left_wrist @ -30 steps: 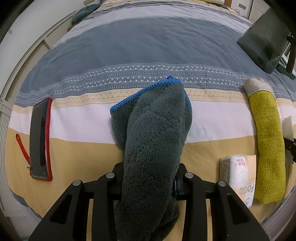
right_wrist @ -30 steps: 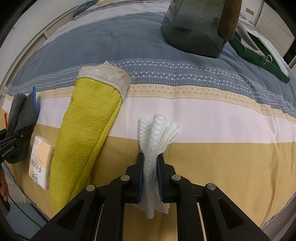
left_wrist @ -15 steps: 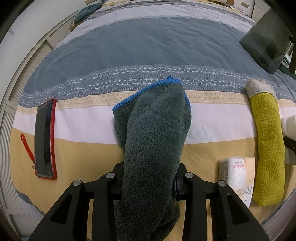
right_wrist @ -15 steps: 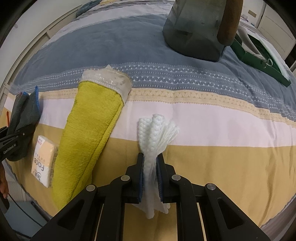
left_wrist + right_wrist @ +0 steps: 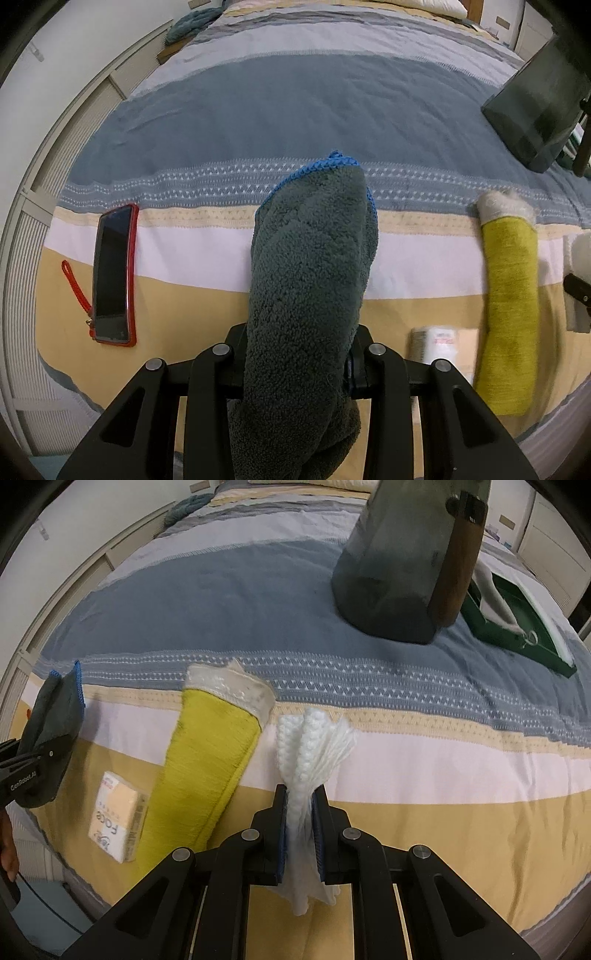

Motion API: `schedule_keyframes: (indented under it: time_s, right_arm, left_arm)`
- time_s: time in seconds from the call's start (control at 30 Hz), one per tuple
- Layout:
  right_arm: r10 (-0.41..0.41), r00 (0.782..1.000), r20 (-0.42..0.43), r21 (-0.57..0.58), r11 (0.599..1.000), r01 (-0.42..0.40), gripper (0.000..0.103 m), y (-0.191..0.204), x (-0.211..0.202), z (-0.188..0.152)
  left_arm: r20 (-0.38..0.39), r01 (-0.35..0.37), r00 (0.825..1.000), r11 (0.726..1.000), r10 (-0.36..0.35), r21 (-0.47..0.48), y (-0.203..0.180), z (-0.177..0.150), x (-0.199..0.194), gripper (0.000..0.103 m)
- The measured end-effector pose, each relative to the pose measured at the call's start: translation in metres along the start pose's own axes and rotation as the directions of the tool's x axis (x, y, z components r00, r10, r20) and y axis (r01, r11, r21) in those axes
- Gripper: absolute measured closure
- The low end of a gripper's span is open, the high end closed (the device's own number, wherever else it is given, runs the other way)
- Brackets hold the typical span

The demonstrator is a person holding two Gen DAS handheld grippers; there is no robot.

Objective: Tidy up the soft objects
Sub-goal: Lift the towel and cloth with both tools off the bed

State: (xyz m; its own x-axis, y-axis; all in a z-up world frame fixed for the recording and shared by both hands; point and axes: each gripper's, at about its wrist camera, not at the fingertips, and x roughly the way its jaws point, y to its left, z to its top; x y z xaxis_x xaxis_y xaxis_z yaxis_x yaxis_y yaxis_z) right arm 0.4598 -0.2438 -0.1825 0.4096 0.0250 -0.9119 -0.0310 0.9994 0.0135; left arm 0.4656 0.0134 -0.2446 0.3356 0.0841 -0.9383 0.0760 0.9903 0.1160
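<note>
My left gripper [image 5: 299,354] is shut on a dark grey fleece cloth [image 5: 314,266] with a blue stitched edge, held above the striped bed; the cloth hides the fingertips. It also shows at the left of the right wrist view [image 5: 51,738]. My right gripper [image 5: 300,812] is shut on a white knitted piece with a fringe [image 5: 310,738], held above the bed. A long yellow-green towel with a whitish end [image 5: 210,768] lies on the bed between the two grippers, also in the left wrist view [image 5: 511,295].
A phone in a red case with a red strap [image 5: 112,273] lies at the left. A tissue pack [image 5: 114,816] lies beside the towel. A dark grey bag with a brown handle [image 5: 399,565] and a green tray [image 5: 517,624] sit at the far right.
Both grippers have shifted forward over the bed with their cloths still held. The towel and tissue pack sit lower in view; the grey bag looks closer.
</note>
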Motion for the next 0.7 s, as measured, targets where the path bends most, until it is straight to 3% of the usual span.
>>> schedule_keyframes:
  time_s: [0.7]
  right_arm:
    - [0.036,0.995,0.09,0.012,0.999,-0.037,0.091,-0.031,-0.073,0.005]
  left_arm:
    - [0.099,0.061,0.993,0.995,-0.069,0.078,-0.068,0.029,-0.086,0.073]
